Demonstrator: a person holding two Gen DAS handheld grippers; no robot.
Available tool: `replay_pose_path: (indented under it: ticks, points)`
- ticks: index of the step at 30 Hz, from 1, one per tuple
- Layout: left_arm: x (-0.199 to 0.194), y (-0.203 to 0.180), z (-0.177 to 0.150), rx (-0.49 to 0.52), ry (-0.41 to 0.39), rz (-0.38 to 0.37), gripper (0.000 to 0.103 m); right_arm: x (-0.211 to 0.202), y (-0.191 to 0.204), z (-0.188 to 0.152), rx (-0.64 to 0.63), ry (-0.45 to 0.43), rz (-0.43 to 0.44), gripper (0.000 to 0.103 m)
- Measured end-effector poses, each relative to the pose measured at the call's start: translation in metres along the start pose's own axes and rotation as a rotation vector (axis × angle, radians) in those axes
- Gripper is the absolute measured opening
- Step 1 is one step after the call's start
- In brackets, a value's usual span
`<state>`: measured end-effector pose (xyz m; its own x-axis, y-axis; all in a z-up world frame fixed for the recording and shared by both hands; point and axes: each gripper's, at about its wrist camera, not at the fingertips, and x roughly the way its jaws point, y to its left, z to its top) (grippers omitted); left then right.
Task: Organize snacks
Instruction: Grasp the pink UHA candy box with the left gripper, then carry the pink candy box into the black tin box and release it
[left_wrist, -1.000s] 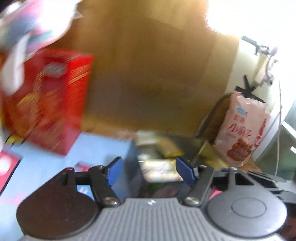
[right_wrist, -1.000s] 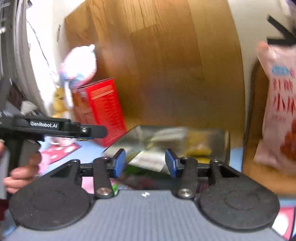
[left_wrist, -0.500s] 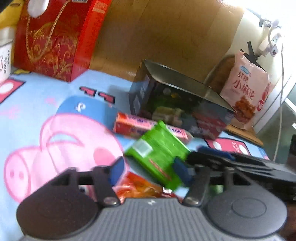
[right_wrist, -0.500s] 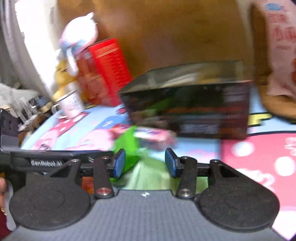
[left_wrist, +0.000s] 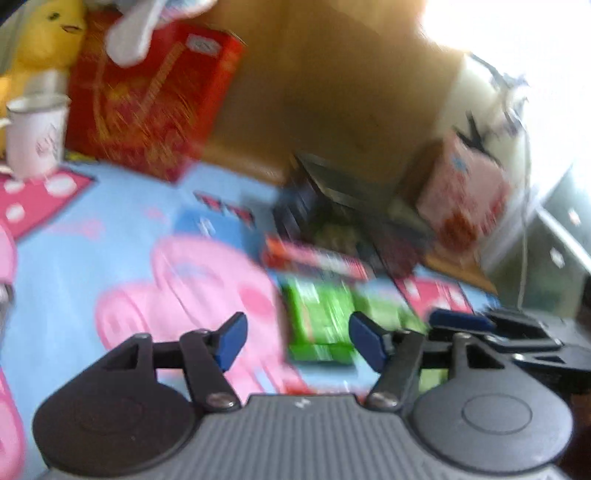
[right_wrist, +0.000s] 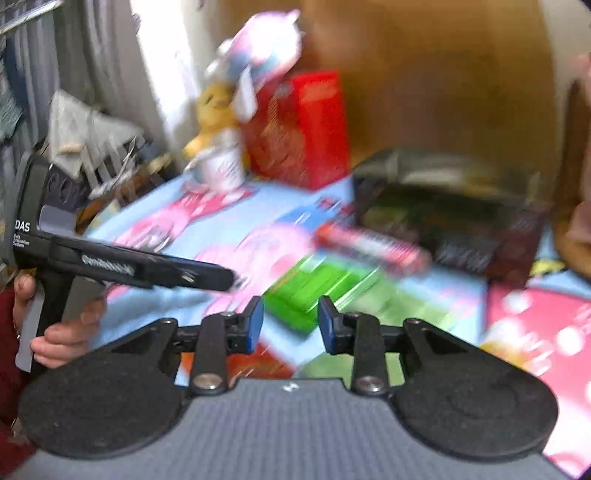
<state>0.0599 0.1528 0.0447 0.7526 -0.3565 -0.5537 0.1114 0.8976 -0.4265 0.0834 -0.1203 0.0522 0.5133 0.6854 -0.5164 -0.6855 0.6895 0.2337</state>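
While both views are smeared by motion, the green snack packet can be made out lying flat on the cartoon-print mat, in front of the two grippers. Just behind it, touching or nearly touching its far edge, lies a long red and pink snack pack, and behind that stands a dark box with its top open and packets dimly visible inside.

In the left wrist view the left gripper has its blue fingertips set wide apart and widening, with the green packet seen between them but lying beyond, untouched. In the right wrist view the right gripper has its jaws set narrow and closing, with nothing pressed between the pads; the green packet lies just past its tips.

A hand at the left edge of the right wrist view grips the handle of the left tool. Farther back on the mat stand a white mug, a red gift box and a yellow plush chick. A pink snack bag leans at the right, off the mat.
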Motion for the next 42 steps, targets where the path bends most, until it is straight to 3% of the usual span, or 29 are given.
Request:
replay_pose_path:
  ticks: [5,10,13,16,20,25,28,33,39,42]
  points:
    - [0.039,0.008,0.042,-0.041,-0.001,0.039,0.064,0.014,-0.051,0.028,0.119,-0.020,-0.131,0.037]
    - [0.093,0.011,0.055,-0.052,0.063,0.075,0.064,0.055,-0.084,0.031,0.203,0.076,-0.147,0.043]
    - [0.110,0.015,0.051,-0.075,0.099,0.072,0.061,0.078,-0.085,0.033,0.201,0.130,-0.134,0.043]
    - [0.113,0.009,0.048,-0.041,0.103,0.050,0.044,0.094,-0.079,0.035,0.177,0.154,-0.114,0.043]
    - [0.094,0.005,0.042,-0.048,0.093,0.064,0.044,0.098,-0.063,0.037,0.138,0.137,-0.141,0.036]
    - [0.031,-0.012,0.027,-0.040,0.001,0.018,0.042,0.055,-0.023,0.033,0.038,0.028,-0.129,0.034]
    - [0.002,-0.035,-0.001,0.021,0.000,-0.015,0.043,0.013,-0.001,0.017,0.003,-0.012,-0.118,0.034]
    - [-0.013,-0.072,-0.049,0.121,0.091,-0.072,0.044,-0.046,0.020,-0.036,0.000,0.011,-0.150,0.034]
    - [0.000,-0.097,-0.095,0.191,0.238,-0.122,0.044,-0.086,0.017,-0.090,0.123,0.082,-0.184,0.034]
    - [-0.004,-0.109,-0.107,0.237,0.245,-0.122,0.048,-0.098,0.018,-0.107,0.155,0.086,-0.191,0.036]
